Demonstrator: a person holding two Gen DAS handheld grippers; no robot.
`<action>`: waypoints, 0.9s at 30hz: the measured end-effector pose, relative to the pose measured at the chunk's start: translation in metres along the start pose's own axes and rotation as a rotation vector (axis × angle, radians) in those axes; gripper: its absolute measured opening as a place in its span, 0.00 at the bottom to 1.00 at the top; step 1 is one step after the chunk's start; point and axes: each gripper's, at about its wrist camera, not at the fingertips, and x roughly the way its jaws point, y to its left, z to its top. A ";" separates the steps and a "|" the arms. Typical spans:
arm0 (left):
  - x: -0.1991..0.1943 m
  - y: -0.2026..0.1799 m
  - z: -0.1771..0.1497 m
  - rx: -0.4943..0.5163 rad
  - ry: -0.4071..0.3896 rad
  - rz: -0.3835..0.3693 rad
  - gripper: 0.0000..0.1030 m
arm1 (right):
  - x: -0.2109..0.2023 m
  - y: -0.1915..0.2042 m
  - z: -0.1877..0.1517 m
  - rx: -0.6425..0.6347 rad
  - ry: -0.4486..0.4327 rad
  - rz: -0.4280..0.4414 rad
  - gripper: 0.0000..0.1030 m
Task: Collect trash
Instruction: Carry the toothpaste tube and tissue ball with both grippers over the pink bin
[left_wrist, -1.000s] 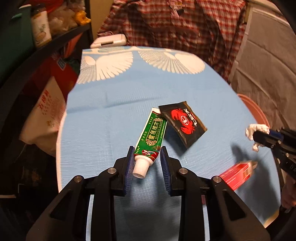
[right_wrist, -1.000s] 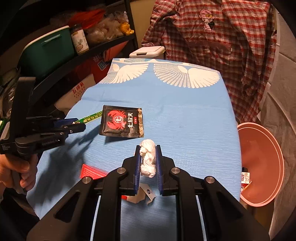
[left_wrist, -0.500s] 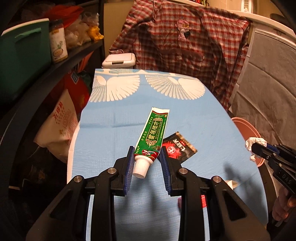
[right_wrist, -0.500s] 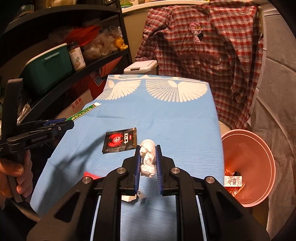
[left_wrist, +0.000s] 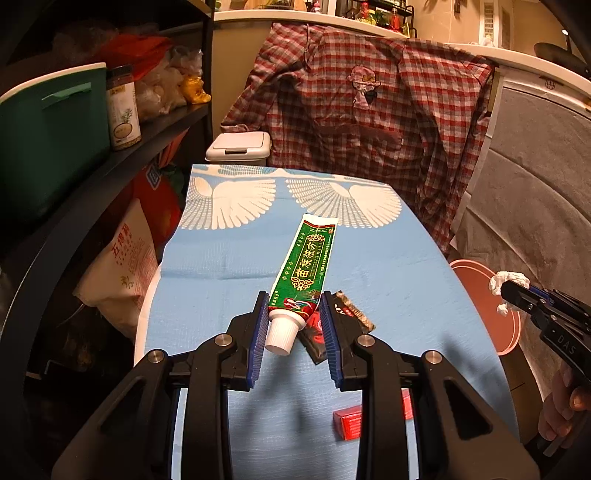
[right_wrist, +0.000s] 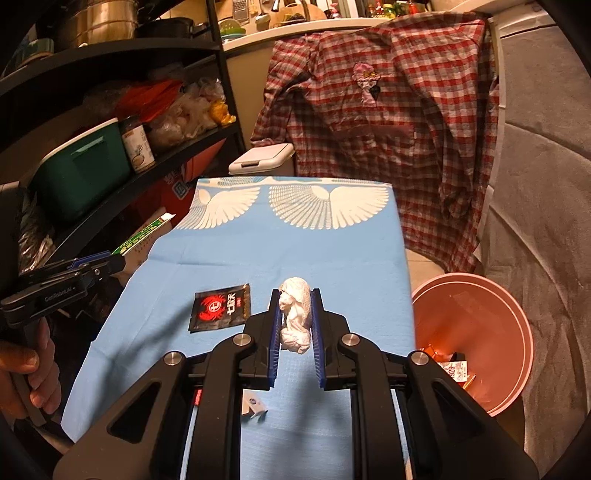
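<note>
My left gripper (left_wrist: 293, 314) is shut on a green toothpaste tube (left_wrist: 306, 266), held by its neck just above the white cap and lifted off the blue table (left_wrist: 221, 295). My right gripper (right_wrist: 294, 314) is shut on a crumpled white tissue (right_wrist: 293, 314), also raised above the table. In the left wrist view the right gripper (left_wrist: 511, 293) shows at the right edge with the tissue (left_wrist: 506, 278). In the right wrist view the left gripper (right_wrist: 114, 260) shows at the left with the tube (right_wrist: 144, 234). A black sachet with a red crab (right_wrist: 219, 306) lies on the cloth.
A pink basin (right_wrist: 491, 306) holding some wrappers stands on the floor right of the table. A red box (left_wrist: 349, 421) and a small silver scrap (right_wrist: 253, 404) lie near the table's front edge. Dark shelves (left_wrist: 110, 162) with bags line the left; a plaid shirt (right_wrist: 384, 122) hangs behind.
Both grippers have risen with their loads. The toothpaste tube has come up off the table, and the black sachet now sits lower, partly behind the left fingers. The pink basin has come further into view.
</note>
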 end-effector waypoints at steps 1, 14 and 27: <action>-0.001 -0.001 0.001 0.000 -0.004 -0.001 0.27 | -0.001 -0.001 0.001 -0.001 -0.004 -0.004 0.15; -0.008 -0.023 0.008 0.002 -0.054 -0.012 0.27 | -0.018 -0.024 0.015 0.020 -0.069 -0.057 0.15; -0.011 -0.051 0.019 -0.005 -0.093 -0.029 0.27 | -0.037 -0.064 0.030 0.087 -0.126 -0.117 0.15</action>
